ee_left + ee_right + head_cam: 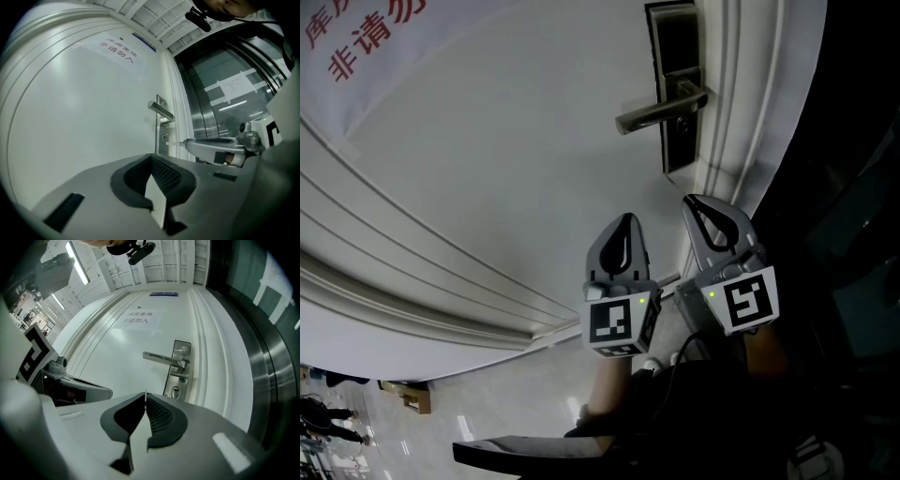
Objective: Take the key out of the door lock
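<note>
A dark lock plate (pixel 679 84) with a silver lever handle (pixel 661 111) sits on the white door (pixel 487 159). In the right gripper view the lock cylinder (pixel 176 391) shows below the handle (pixel 161 359); whether a key sits in it is too small to tell. My left gripper (pixel 624 217) is shut and empty, held well short of the lock, below and left of it. Beside it my right gripper (pixel 692 201) is also shut and empty, its tip pointing at the plate's lower end. In each gripper's own view the jaws (pixel 151 156) (pixel 146 393) meet at the tip.
White door-frame mouldings (pixel 741 112) run just right of the lock. Beyond them is a dark glass and metal panel (pixel 234 103). A paper notice with red characters (pixel 366 37) hangs on the door's upper part. A cardboard box (pixel 412 398) stands on the floor far left.
</note>
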The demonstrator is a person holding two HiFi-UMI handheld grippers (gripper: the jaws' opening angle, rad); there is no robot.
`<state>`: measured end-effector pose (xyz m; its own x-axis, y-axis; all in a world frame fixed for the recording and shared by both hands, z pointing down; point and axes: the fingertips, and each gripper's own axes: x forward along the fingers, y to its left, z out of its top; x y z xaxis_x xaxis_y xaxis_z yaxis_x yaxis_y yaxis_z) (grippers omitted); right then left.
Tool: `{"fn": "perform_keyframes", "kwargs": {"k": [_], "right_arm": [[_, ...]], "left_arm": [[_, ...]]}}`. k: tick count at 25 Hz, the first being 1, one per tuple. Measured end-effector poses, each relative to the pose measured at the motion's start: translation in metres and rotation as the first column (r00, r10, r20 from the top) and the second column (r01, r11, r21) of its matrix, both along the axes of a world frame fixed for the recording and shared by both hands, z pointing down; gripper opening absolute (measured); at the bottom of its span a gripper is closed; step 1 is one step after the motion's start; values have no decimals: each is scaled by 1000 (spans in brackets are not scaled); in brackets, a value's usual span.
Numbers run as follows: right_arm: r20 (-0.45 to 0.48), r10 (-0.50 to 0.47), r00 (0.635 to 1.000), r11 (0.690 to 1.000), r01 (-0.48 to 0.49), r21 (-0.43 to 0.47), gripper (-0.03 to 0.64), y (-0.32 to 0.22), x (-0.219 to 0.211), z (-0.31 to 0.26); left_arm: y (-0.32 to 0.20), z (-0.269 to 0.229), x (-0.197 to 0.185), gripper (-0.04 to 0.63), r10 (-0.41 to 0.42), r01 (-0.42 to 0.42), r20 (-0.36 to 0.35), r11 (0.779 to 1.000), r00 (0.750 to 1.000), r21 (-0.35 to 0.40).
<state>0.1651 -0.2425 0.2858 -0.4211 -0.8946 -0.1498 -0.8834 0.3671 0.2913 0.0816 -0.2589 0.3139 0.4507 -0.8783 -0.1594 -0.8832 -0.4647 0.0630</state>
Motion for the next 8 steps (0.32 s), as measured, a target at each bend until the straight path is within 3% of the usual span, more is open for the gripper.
{"fn": "perform_keyframes", "kwargs": {"k": [8], "right_arm": [[-24,5,1000,1000,-4,11,12,0,-3,0]], "left_arm": [[1,-2,2,0,13,-13,2,1000,1000,8]]}}
